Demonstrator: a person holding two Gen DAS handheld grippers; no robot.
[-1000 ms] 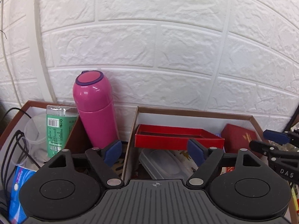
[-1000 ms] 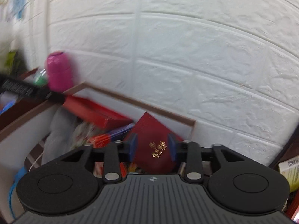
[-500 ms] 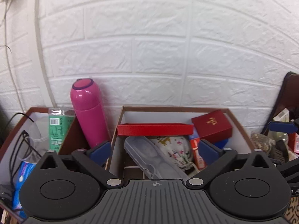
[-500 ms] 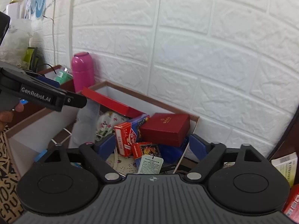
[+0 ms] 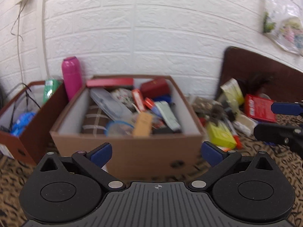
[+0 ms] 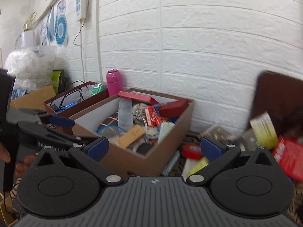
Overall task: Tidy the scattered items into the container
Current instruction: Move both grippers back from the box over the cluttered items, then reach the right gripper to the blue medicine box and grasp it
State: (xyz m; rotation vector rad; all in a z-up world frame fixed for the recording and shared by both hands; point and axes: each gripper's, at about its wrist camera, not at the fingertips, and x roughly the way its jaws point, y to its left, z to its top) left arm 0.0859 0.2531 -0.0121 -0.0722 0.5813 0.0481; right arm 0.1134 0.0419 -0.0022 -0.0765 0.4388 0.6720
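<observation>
The brown cardboard box [image 5: 125, 147] stands against the wall, full of small things: a flat red box [image 5: 109, 82], a dark red gift box [image 5: 154, 87], a clear case [image 5: 108, 102] and a tan pack [image 5: 142, 123]. My left gripper [image 5: 156, 154] hangs open and empty in front of the box's near wall. My right gripper [image 6: 153, 148] is over the box's [image 6: 128, 158] right corner, its jaws opening with nothing between them. Scattered to the right lie a yellow-green box [image 5: 220, 134], a red box [image 5: 259, 109] and a red tape roll [image 6: 192, 149].
A second brown box [image 5: 24, 132] with cables and a green bottle [image 5: 50, 89] stands at the left. A pink flask [image 5: 72, 75] is between the boxes. A dark brown board [image 5: 265, 71] leans at the right. The floor cloth [image 5: 19, 170] has a leopard pattern. A hand [image 6: 20, 165] holds the left gripper [image 6: 75, 129].
Both grippers have drawn back from the box, which now shows whole. The right jaws have spread wide from around the dark red gift box, which now lies in the box. The left jaws widened too.
</observation>
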